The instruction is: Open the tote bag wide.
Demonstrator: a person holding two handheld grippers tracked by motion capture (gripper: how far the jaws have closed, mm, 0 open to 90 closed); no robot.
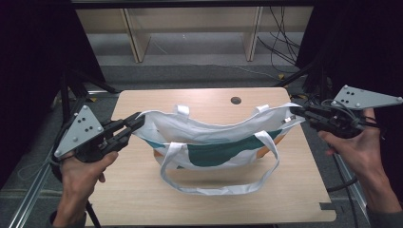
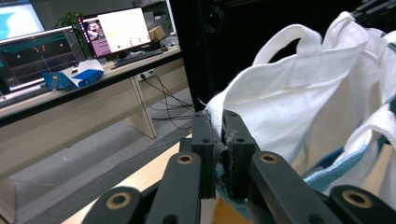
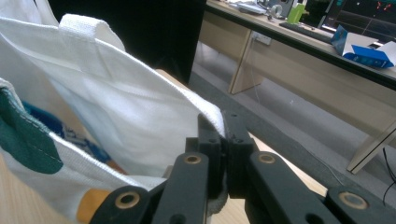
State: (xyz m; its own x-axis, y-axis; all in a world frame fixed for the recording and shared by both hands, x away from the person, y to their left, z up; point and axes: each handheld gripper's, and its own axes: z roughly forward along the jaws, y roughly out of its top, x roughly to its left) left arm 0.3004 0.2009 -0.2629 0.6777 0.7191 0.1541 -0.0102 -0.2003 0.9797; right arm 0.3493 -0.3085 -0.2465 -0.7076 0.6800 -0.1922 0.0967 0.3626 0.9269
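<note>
Both hands come in from the bottom of the high view, each holding a gripper. On the wooden worktop [image 1: 142, 194] between them sits a white tote bag [image 1: 209, 140] (teal, blue and orange print on its front panel), its mouth stretched wide. One long handle [image 1: 218, 183] droops forward onto the wood. The left gripper [image 1: 135, 124] has its jaws closed on the bag's left rim corner; the right gripper [image 1: 298, 112] pinches the right rim corner the same way, cloth clamped between the jaws.
</note>
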